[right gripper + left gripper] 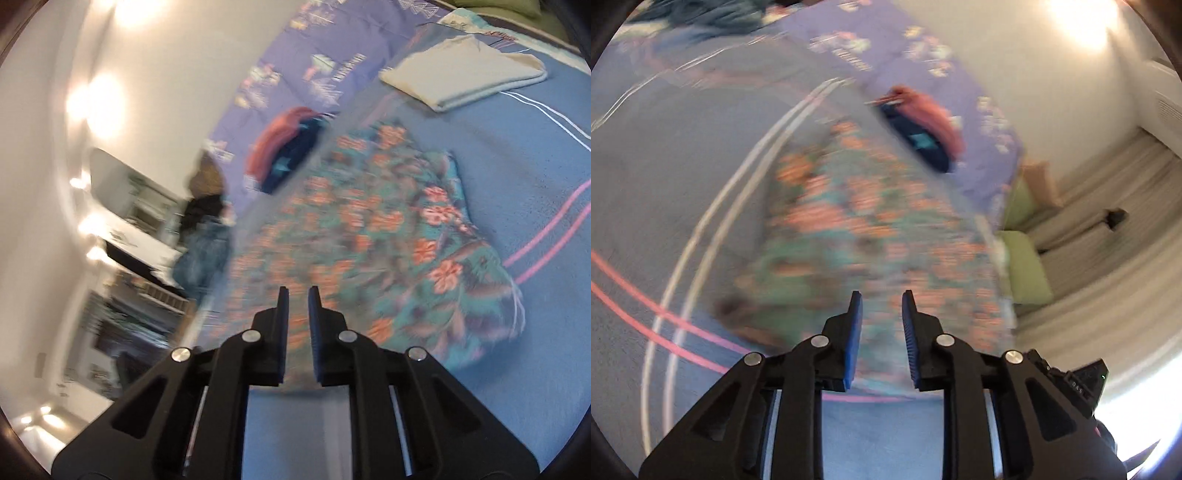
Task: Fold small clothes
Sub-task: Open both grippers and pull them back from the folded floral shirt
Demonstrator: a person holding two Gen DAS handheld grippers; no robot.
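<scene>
My left gripper shows its blue-padded jaws parted by a narrow gap with nothing between them, the tips hanging over the near edge of the floral garment. My right gripper is likewise slightly spread and pinches nothing; its tips also sit over the near edge of the same floral garment.

From the left wrist, the garment lies from about 12 o'clock of the tips and fills the middle of the view, blurred. It rests on a blue blanket with white and pink stripes. Its long axis seems to run from the jaws toward 12 to 1 o'clock, though the blur keeps me from saying which end is which.

From the right wrist, the cloth spreads from 12 toward 3 o'clock of the tips, its long axis slanting from lower right to upper left. One sharper rounded edge lies at 3 o'clock.

Beyond it, at 12 o'clock in both views, sits a red and navy bundle on a purple patterned sheet. At 1 o'clock in the right view, a folded cream cloth lies flat on the blanket, well apart from the garment.

I see no containers I can make out.
</scene>
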